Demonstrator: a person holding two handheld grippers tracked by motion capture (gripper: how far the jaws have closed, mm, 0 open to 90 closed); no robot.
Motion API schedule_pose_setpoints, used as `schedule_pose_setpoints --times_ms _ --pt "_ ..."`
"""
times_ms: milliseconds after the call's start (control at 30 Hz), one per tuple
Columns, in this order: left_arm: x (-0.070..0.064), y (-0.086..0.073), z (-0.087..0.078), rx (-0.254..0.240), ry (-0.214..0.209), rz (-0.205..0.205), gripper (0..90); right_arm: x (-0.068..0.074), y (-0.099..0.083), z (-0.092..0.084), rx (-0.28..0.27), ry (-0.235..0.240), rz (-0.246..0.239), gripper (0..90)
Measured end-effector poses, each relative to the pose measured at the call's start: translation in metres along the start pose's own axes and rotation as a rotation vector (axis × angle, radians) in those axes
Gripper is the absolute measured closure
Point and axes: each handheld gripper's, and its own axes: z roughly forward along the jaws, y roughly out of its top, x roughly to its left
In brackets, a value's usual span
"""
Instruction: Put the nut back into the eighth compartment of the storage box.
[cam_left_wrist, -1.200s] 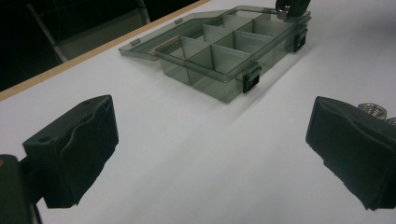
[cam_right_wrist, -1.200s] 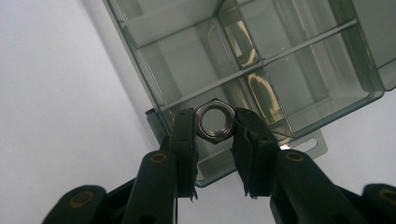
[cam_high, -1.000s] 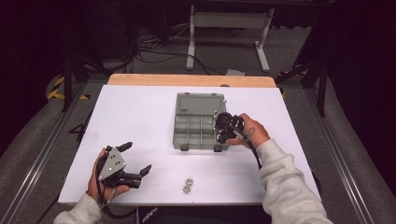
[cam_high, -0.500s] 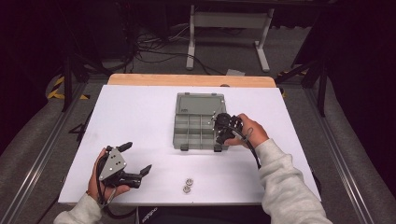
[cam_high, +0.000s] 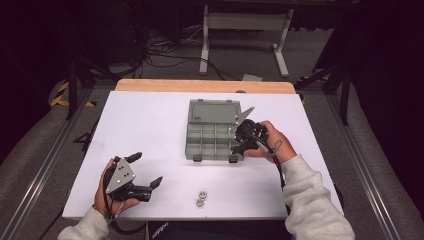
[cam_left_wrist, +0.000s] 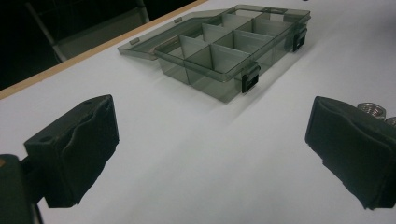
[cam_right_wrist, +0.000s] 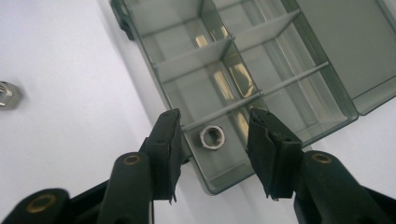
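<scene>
Sorting of nuts into a box (cam_high: 215, 131), seen from above a white table (cam_high: 150, 120). Right gripper (cam_right_wrist: 212, 140) poised over the box's near right corner, jaws parted to a middling gap and empty; directly below the gap, one hex nut (cam_right_wrist: 212, 137) lying flat in the corner compartment, hole up, apart from both pads. By the look of it, a drop just made rather than a pick. No other contents visible in the remaining compartments; clear lid folded flat toward the far edge, two dark latches on the near wall.

Near the table's front edge, two more nuts (cam_high: 201, 197) side by side, just touching or nearly so, lying flat, with no long axis to line up on. Left gripper (cam_high: 145, 175) resting near the front left corner, jaws spread wide and empty, pointing toward the box. In the left gripper view, the pair of nuts peeking out just behind the right-hand pad (cam_left_wrist: 359, 149), so off to that side rather than between the jaws. Left hand the nearer of the two; a swing toward the pair probably next.
</scene>
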Motion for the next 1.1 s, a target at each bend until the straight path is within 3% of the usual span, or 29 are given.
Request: schedule_pose_setpoints --times_ms 233,500,800,967,1100 --pt "0.0 0.0 0.0 0.006 -0.001 0.002 3.3 0.02 -0.007 -0.014 -0.072 0.004 -0.041 47.8" --pt "-0.001 0.0 0.001 0.009 -0.006 0.001 3.3 0.048 -0.011 -0.022 -0.083 0.009 -0.12 33.2" --pt "-0.001 0.0 0.001 0.009 -0.008 0.005 3.3 0.084 0.003 -0.005 -0.039 0.042 -0.219 16.8" --pt "-0.001 0.0 0.001 0.012 -0.006 0.005 3.3 0.099 0.011 0.01 -0.004 0.075 -0.263 15.8" --pt "-0.001 0.0 0.001 0.012 -0.006 0.006 3.3 0.108 0.016 0.019 0.01 0.094 -0.284 21.7"
